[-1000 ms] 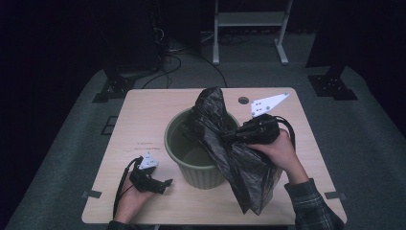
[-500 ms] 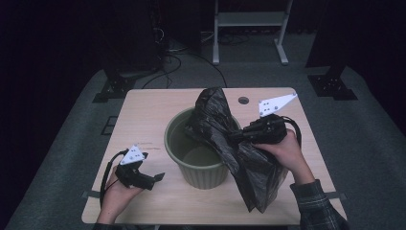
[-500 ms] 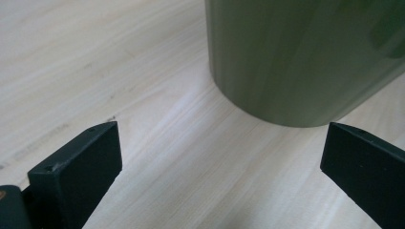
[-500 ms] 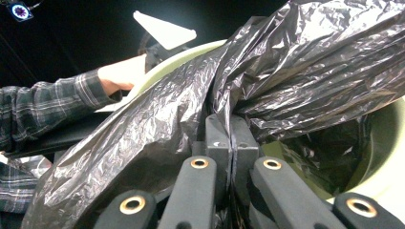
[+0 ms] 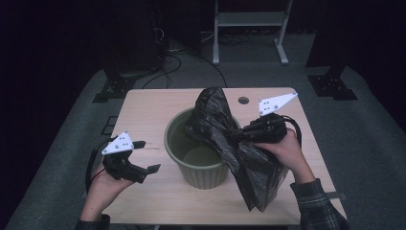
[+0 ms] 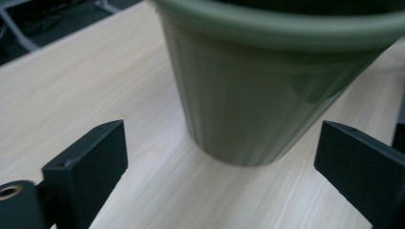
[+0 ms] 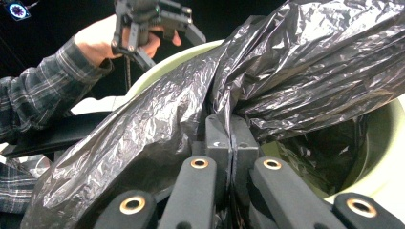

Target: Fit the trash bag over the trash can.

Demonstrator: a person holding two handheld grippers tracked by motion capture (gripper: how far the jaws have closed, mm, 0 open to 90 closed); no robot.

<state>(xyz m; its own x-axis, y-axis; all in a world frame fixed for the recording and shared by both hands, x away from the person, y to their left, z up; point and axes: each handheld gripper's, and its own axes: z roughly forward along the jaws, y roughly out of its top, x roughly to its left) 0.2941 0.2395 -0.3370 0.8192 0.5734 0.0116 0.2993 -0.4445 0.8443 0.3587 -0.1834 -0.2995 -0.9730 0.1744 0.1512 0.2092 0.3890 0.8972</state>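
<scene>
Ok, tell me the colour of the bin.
Olive green; the bin shows it best in the left gripper view.

The left gripper (image 5: 146, 155) now sits higher in the lower left of the high view than a second ago, lifted off the table (image 5: 143, 110) and nearer the green bin (image 5: 191, 163), its jaws spread wide toward the bin's side. The black bag (image 5: 239, 153) shifts slightly, its lower end hanging a little farther right.
</scene>
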